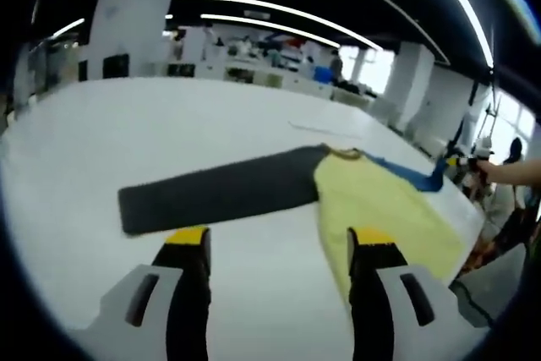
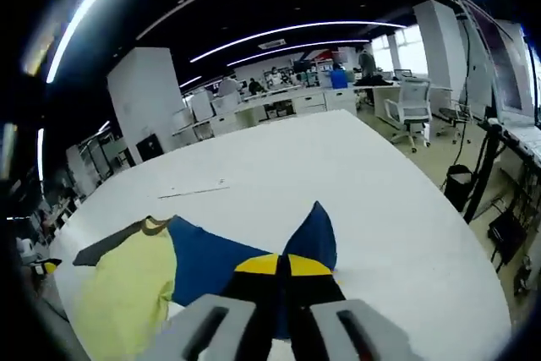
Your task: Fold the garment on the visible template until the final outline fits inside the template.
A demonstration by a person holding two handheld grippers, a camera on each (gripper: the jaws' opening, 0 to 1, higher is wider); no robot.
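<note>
The garment lies spread on the white table (image 1: 169,124). It has a dark grey sleeve (image 1: 220,192), a yellow body (image 1: 385,209) and a blue part (image 1: 406,171). My left gripper (image 1: 280,243) is open just short of the grey sleeve, its right jaw over the yellow body's edge and nothing between the jaws. In the right gripper view, my right gripper (image 2: 283,265) is shut on the blue sleeve (image 2: 311,238), which stands up in a peak above the jaws. The yellow body (image 2: 127,293) and grey sleeve (image 2: 106,247) lie to its left.
A thin pale strip (image 2: 194,192) lies on the table beyond the garment. A person's arm (image 1: 511,171) comes in at the table's right edge. Desks, an office chair (image 2: 410,107) and white pillars stand beyond the table.
</note>
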